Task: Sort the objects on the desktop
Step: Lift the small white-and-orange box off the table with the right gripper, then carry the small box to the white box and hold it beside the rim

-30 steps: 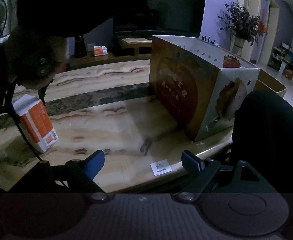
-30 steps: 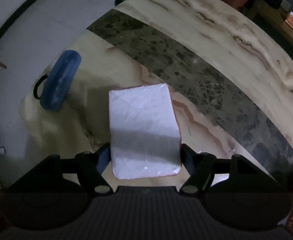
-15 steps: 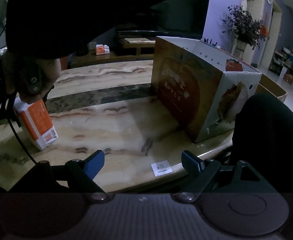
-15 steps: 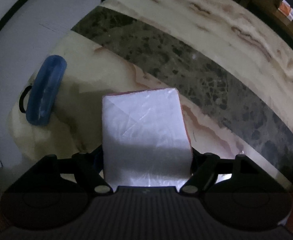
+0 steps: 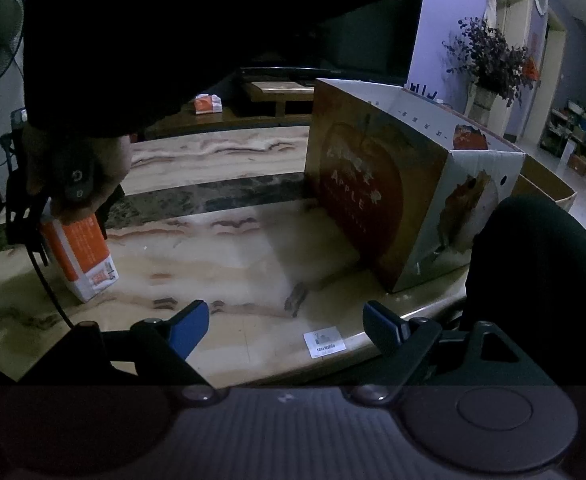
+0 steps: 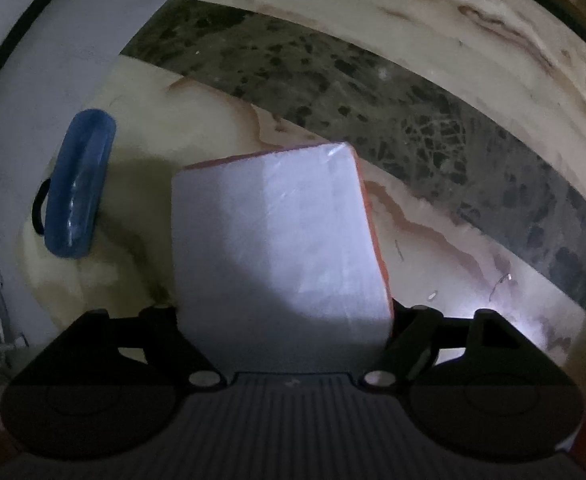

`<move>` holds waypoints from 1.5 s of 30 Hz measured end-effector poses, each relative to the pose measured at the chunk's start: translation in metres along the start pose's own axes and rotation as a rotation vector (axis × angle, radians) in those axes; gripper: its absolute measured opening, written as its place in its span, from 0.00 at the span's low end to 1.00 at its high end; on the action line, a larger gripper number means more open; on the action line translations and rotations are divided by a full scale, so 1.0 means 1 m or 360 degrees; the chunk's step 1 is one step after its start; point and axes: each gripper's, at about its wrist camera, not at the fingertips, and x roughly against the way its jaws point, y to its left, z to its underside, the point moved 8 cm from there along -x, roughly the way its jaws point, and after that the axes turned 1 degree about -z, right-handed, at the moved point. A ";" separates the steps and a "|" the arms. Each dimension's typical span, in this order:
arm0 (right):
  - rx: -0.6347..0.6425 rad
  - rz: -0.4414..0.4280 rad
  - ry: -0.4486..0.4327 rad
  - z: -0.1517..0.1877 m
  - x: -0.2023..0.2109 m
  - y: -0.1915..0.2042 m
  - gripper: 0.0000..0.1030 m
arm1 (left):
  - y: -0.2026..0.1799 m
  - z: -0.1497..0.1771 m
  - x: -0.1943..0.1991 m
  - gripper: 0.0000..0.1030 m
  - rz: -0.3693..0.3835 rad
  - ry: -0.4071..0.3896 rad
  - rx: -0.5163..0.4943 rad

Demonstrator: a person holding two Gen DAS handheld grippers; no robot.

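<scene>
Black plastic fingers of my right gripper [image 6: 285,332] point almost straight down over the orange-and-white carton [image 6: 281,240], one finger on each side of it. The jaws are opening, and the carton's white top fills the space between them; the pads are hidden behind the carton, so I cannot tell whether they press on it at all. The carton stands upright on the marble table [image 6: 433,92], and my right hand [image 5: 73,176] shows above it in the other view. Just beside the carton, toward the table's corner, lies a blue case [image 6: 79,184] with a black loop, resting on the pale stone. On the carton's other side runs the table's dark speckled band.

My left gripper [image 5: 285,326] hangs near the table's front edge with its blue-padded jaws spread wide and nothing between them, above a small white label [image 5: 324,342] stuck to the stone. The big apple box [image 5: 405,196] stands well apart from the carton, at the far end of the table from it.

I judge the sorting barely begun: the carton is on the table, not in the box, and the blue case looks untouched. Both would need to be placed.
</scene>
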 end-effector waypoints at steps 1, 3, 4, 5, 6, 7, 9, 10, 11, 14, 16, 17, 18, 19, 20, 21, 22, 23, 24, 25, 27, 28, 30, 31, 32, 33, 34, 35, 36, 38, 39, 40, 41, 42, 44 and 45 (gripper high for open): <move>-0.0002 0.0001 -0.0006 0.000 -0.001 0.000 0.84 | 0.000 0.000 0.000 0.82 0.0000 0.0001 0.0002; -0.0004 0.0005 -0.0016 -0.001 -0.002 0.001 0.85 | 0.000 0.000 0.000 0.82 0.0002 0.0002 0.0003; 0.0004 0.0013 -0.0026 -0.001 -0.001 0.001 0.84 | 0.000 0.000 0.000 0.82 0.0003 0.0002 0.0001; 0.0017 0.0022 -0.0040 -0.002 -0.001 0.002 0.80 | 0.000 0.000 0.000 0.82 0.0004 0.0002 0.0000; 0.0027 0.0035 -0.0057 -0.003 0.000 0.002 0.78 | 0.000 0.000 0.000 0.82 0.0005 0.0002 -0.0001; 0.0036 0.0051 -0.0076 -0.004 0.001 0.002 0.78 | 0.000 0.000 -0.001 0.82 0.0006 0.0002 0.0000; 0.0039 0.0067 -0.0089 -0.004 0.001 0.001 0.77 | 0.001 0.000 -0.001 0.82 0.0008 0.0002 0.0002; 0.0057 0.0081 -0.0098 -0.004 0.002 0.002 0.76 | 0.001 0.000 -0.001 0.82 0.0009 0.0002 0.0002; 0.0076 0.0096 -0.0110 -0.004 0.003 0.002 0.76 | 0.001 0.000 -0.001 0.82 0.0010 0.0002 0.0002; 0.0103 0.0107 -0.0162 -0.002 0.009 -0.001 0.75 | 0.000 0.000 -0.001 0.82 0.0012 0.0002 0.0000; 0.0098 0.0087 -0.0211 0.000 0.017 -0.006 0.75 | -0.001 0.000 0.000 0.82 0.0015 -0.0003 -0.0004; 0.0096 0.0072 -0.0242 0.001 0.022 -0.008 0.75 | -0.001 0.000 0.000 0.82 0.0016 -0.0009 -0.0005; 0.0088 0.0046 -0.0289 0.002 0.030 -0.012 0.75 | -0.001 -0.001 0.001 0.82 0.0017 -0.0016 -0.0007; 0.0075 0.0013 -0.0348 0.003 0.040 -0.016 0.74 | -0.001 -0.001 0.001 0.82 0.0018 -0.0022 -0.0008; 0.0063 -0.0019 -0.0407 0.004 0.049 -0.019 0.74 | -0.001 -0.001 0.002 0.82 0.0018 -0.0032 -0.0007; 0.0052 -0.0078 -0.0501 0.005 0.064 -0.024 0.74 | -0.001 -0.002 0.003 0.82 0.0020 -0.0043 -0.0002; 0.0052 -0.0158 -0.0617 0.007 0.081 -0.028 0.74 | -0.001 -0.003 0.003 0.82 0.0021 -0.0051 0.0004; 0.0058 -0.0240 -0.0730 0.009 0.098 -0.033 0.74 | -0.001 -0.003 0.004 0.82 0.0022 -0.0057 0.0008; 0.0072 -0.0325 -0.0845 0.014 0.117 -0.038 0.74 | -0.001 -0.004 0.004 0.82 0.0023 -0.0060 0.0011; 0.0063 -0.0369 -0.0918 0.020 0.133 -0.045 0.74 | -0.001 -0.004 0.004 0.82 0.0025 -0.0061 0.0010; 0.0000 -0.0384 -0.0991 0.035 0.156 -0.063 0.74 | -0.003 -0.005 0.005 0.82 0.0032 -0.0071 0.0000; -0.0037 -0.0380 -0.1013 0.044 0.165 -0.074 0.74 | -0.005 -0.005 0.005 0.82 0.0035 -0.0076 -0.0010; -0.0111 -0.0395 -0.1063 0.064 0.183 -0.094 0.74 | -0.010 -0.006 0.006 0.82 0.0041 -0.0086 -0.0036; -0.0156 -0.0432 -0.1101 0.075 0.193 -0.105 0.74 | -0.013 -0.006 0.006 0.82 0.0041 -0.0091 -0.0054; -0.0196 -0.0454 -0.1138 0.086 0.201 -0.115 0.74 | -0.015 -0.006 0.007 0.81 0.0040 -0.0095 -0.0074; -0.0231 -0.0458 -0.1172 0.096 0.209 -0.125 0.74 | -0.018 -0.006 0.007 0.81 0.0038 -0.0100 -0.0093; -0.0263 -0.0456 -0.1199 0.107 0.216 -0.135 0.74 | -0.021 -0.006 0.008 0.81 0.0034 -0.0108 -0.0113; -0.0293 -0.0452 -0.1224 0.118 0.222 -0.144 0.74 | -0.023 -0.006 0.009 0.81 0.0029 -0.0116 -0.0133; -0.0322 -0.0443 -0.1258 0.129 0.228 -0.153 0.74 | -0.026 -0.005 0.010 0.81 0.0022 -0.0123 -0.0154; -0.0393 -0.0460 -0.1341 0.154 0.240 -0.172 0.74 | -0.030 -0.004 0.013 0.81 0.0009 -0.0139 -0.0195; -0.0425 -0.0489 -0.1394 0.165 0.247 -0.180 0.74 | -0.033 -0.003 0.014 0.81 0.0005 -0.0147 -0.0217; -0.0449 -0.0520 -0.1459 0.178 0.255 -0.187 0.74 | -0.035 -0.003 0.016 0.81 0.0000 -0.0159 -0.0231; -0.0460 -0.0548 -0.1527 0.191 0.262 -0.193 0.74 | -0.036 -0.003 0.018 0.81 -0.0005 -0.0173 -0.0238; -0.0455 -0.0578 -0.1588 0.204 0.269 -0.198 0.74 | -0.038 -0.004 0.021 0.81 -0.0010 -0.0188 -0.0245; -0.0432 -0.0601 -0.1620 0.226 0.273 -0.206 0.74 | -0.040 -0.004 0.027 0.81 -0.0020 -0.0218 -0.0259; -0.0420 -0.0563 -0.1617 0.237 0.273 -0.210 0.74 | -0.042 -0.004 0.029 0.81 -0.0024 -0.0232 -0.0266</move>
